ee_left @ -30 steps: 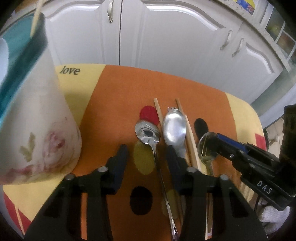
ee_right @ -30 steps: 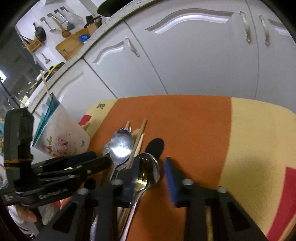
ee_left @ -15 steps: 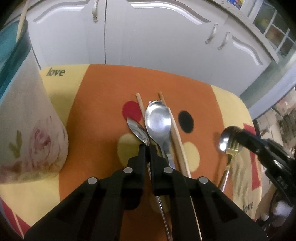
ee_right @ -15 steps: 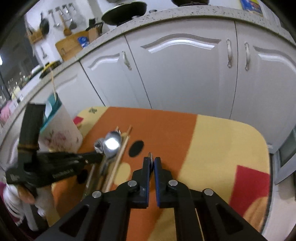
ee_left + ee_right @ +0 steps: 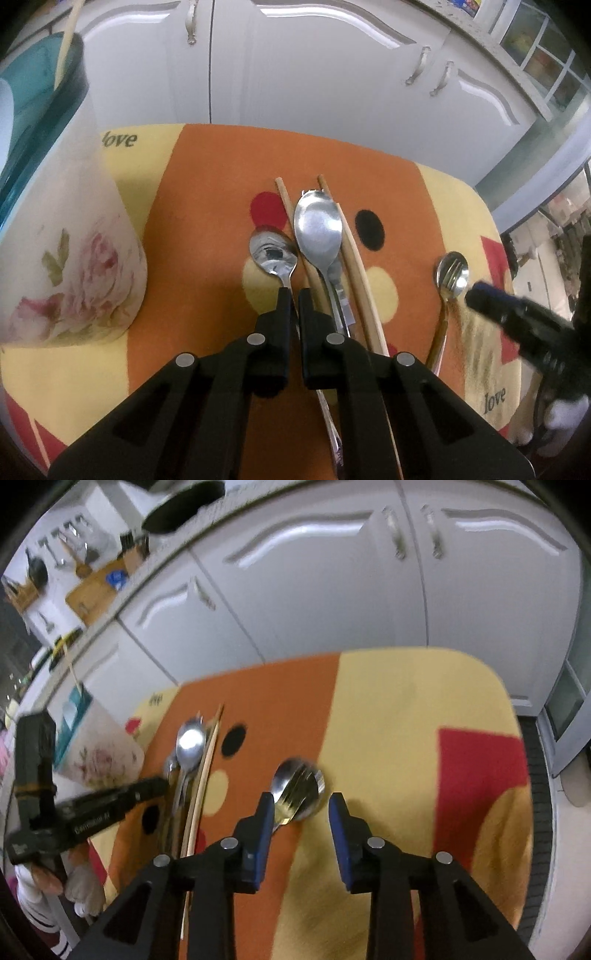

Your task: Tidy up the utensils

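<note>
My left gripper [image 5: 294,295] is shut on the neck of a small silver spoon [image 5: 273,254] that rests on the orange and yellow mat [image 5: 207,206]. Beside it lie a silver spork [image 5: 317,230] and two wooden chopsticks [image 5: 352,254]. A spoon with a gold fork stacked on it [image 5: 297,788] lies on the mat to the right, also in the left wrist view [image 5: 451,275]. My right gripper [image 5: 301,806] is open just behind that pair, its left finger by the handle. A floral utensil cup [image 5: 62,236] stands at the left, with a chopstick [image 5: 68,40] in it.
White cabinet doors [image 5: 295,66] stand behind the table. The mat's far edge and right edge [image 5: 517,716] are close to the table's rim. The left gripper's body [image 5: 85,816] shows at the left of the right wrist view.
The right gripper has opened and let go of the spoon and gold fork, which now lie on the mat to the right. The left gripper stays shut on the small spoon.
</note>
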Demonstrator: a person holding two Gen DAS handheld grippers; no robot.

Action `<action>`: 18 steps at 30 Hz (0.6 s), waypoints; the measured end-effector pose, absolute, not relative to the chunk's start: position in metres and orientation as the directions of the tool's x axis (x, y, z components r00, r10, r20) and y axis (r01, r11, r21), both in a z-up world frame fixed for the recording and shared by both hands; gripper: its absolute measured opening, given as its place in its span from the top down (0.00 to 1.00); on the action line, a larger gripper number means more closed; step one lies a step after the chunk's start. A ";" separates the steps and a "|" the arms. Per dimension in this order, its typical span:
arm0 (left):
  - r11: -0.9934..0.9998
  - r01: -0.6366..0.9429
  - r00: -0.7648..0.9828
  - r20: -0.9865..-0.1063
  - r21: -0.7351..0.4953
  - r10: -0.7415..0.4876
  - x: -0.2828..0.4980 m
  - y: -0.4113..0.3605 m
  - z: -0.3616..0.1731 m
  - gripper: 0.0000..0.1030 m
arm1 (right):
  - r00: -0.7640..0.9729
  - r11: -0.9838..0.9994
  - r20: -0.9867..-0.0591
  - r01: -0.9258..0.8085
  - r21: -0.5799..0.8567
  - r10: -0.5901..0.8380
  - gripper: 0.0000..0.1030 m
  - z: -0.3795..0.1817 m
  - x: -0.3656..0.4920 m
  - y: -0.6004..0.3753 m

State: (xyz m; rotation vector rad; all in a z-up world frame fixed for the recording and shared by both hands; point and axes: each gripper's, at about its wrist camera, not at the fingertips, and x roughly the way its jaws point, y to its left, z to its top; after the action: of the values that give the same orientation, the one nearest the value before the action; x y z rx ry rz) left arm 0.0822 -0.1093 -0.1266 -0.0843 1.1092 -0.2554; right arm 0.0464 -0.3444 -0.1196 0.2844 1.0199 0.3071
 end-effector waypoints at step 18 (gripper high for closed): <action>0.975 0.149 0.421 -0.881 -0.166 -0.214 0.096 -0.112 -0.135 0.89 | 0.466 0.916 -0.791 -0.145 0.373 0.396 1.00 -0.130 0.032 -0.327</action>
State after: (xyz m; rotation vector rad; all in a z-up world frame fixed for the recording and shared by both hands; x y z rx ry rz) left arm 0.0963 -0.1121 -0.1355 -0.0651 1.1132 -0.2278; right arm 0.0318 -0.3269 -0.1305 0.2697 1.0368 0.3369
